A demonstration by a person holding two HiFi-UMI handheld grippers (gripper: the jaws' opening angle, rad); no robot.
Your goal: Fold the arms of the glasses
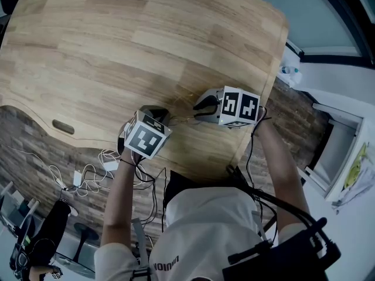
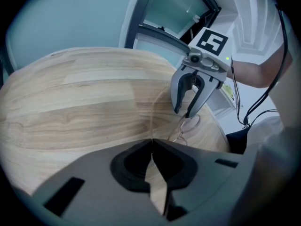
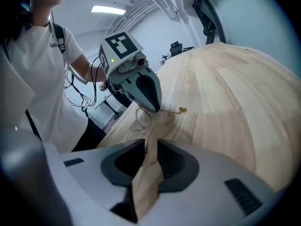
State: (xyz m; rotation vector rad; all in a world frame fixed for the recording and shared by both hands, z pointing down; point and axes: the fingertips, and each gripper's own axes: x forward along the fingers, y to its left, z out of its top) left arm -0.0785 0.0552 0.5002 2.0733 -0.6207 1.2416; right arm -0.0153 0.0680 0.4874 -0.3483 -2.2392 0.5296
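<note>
bench (image 1: 117, 51): pale wood planks with a rounded corner; both grippers are at its edge nearest the person.
glasses (image 2: 188, 125): thin gold wire frame with clear lenses, at the bench's near edge, between the two grippers. Whether the lenses rest on the wood cannot be told.
left gripper (image 2: 151, 144): over the bench's near edge, pointing steeply down. Its fingers are clenched on one thin arm of the glasses.
ear tip (image 3: 182, 110): the curved end of that arm sticks out past the left fingers, over the bench.
right gripper (image 3: 146, 142): over the same bench edge, further toward the rounded corner, with its tips just above the lenses. The fingers stand a little apart, released; frame wire shows at the gap but is not pinched.
marker cubes (image 1: 237, 107): one on each gripper, with black and white squares.
cables (image 1: 88, 174): white, tangled on the floor below the bench's near edge.
person: in a white shirt, both forearms reaching to the bench edge.
</note>
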